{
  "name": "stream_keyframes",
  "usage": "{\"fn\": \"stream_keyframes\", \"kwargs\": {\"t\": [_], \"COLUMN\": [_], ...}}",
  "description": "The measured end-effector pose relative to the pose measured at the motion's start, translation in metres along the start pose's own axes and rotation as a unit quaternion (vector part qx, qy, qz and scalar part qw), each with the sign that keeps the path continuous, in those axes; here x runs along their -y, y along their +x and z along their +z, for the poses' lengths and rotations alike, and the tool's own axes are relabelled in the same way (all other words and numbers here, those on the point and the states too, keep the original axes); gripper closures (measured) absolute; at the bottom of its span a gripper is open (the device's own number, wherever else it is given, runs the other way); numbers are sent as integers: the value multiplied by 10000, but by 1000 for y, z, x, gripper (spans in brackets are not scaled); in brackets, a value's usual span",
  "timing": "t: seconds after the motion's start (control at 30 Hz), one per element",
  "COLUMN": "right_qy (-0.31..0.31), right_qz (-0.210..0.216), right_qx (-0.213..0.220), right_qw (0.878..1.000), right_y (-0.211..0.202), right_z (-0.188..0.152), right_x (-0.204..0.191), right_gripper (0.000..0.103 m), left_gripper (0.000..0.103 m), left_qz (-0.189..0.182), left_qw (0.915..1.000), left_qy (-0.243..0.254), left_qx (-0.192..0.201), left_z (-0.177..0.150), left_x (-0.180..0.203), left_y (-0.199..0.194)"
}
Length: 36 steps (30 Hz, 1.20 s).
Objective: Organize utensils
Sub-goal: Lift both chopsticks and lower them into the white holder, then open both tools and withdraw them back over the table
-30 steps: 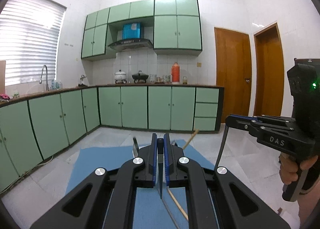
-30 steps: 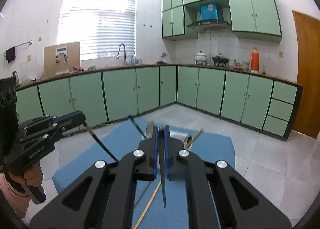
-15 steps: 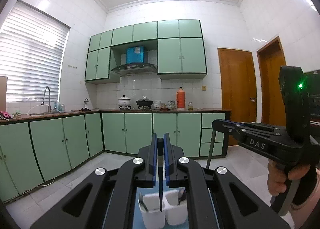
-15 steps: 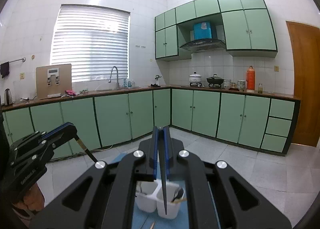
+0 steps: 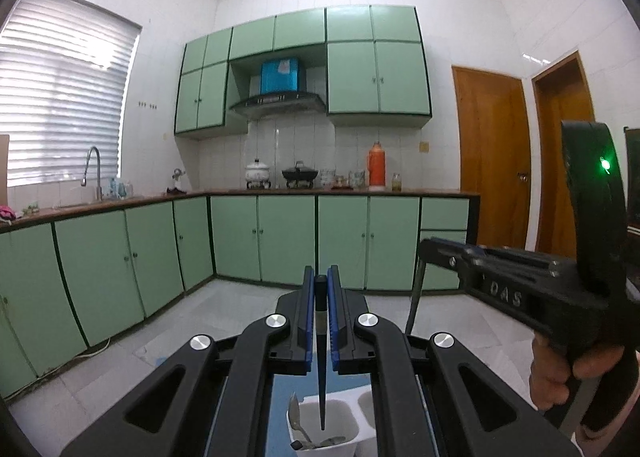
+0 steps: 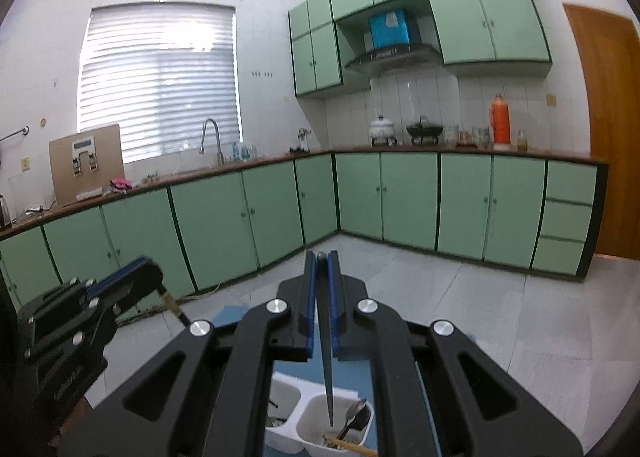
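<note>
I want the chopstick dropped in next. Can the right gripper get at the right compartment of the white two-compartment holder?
Probably yes. The right gripper holds a dark chopstick whose tip hangs over that compartment of the white holder; only a metal spoon leans inside, leaving space.

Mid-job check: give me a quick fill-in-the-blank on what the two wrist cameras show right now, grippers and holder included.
1. Each hand-held gripper, left and right, is shut on a thin dark ____.
2. Below both grippers stands a white utensil holder with ____ compartments.
3. In the right wrist view, the compartment under the right chopstick already holds a metal ____.
4. The holder stands on a ____ mat.

Missing words: chopstick; two; spoon; blue
</note>
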State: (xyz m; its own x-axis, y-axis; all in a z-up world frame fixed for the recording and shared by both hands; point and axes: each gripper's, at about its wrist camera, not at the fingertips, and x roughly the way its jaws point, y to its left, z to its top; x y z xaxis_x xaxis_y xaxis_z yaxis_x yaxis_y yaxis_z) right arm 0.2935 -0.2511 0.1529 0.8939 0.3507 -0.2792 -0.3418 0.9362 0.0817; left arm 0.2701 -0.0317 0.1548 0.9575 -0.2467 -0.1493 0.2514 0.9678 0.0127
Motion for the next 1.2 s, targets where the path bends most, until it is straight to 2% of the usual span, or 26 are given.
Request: {"fn": "stream_keyframes", "kwargs": {"t": [0.4,0.6,0.77,0.83,0.93,1.0,1.07,1.2], "right_qy": [-10,-4,9,44,83,77,75,71], "right_qz": [-30,-171,-314,-362,-460,-500,-547,-649], "right_qx": [-424,-443,-452,-410,-293,-244,-204,-44], "right_qw": [9991,9989,9985,9985,9985,9984,9983,9979], "right_y": [27,27,24,20,11,5,-1,-16], "right_z": [-50,-57,-56,-55,-52,-50,-50,-50], "right_x": [-9,-9,-3,1,7,10,12,16], "right_gripper": [98,98,94,92,78,75,70,57], "left_gripper": [97,96,95,90,77,63,59,38], "left_qz": [76,119,107,119,125,135,160,225], "left_qw": [9983,9966,9966,9968,9972,9975,9978,9983], "left_qy": [-132,-137,-227,-211,-232,-254,-268,-311], "left_qx": [-561,-798,-791,-763,-703,-640,-592,-441], "left_z": [-39,-52,-51,-48,-45,-43,-41,-39], "left_x": [-13,-18,-23,-24,-27,-27,-28,-32], "left_y": [39,48,44,42,37,32,30,19]}}
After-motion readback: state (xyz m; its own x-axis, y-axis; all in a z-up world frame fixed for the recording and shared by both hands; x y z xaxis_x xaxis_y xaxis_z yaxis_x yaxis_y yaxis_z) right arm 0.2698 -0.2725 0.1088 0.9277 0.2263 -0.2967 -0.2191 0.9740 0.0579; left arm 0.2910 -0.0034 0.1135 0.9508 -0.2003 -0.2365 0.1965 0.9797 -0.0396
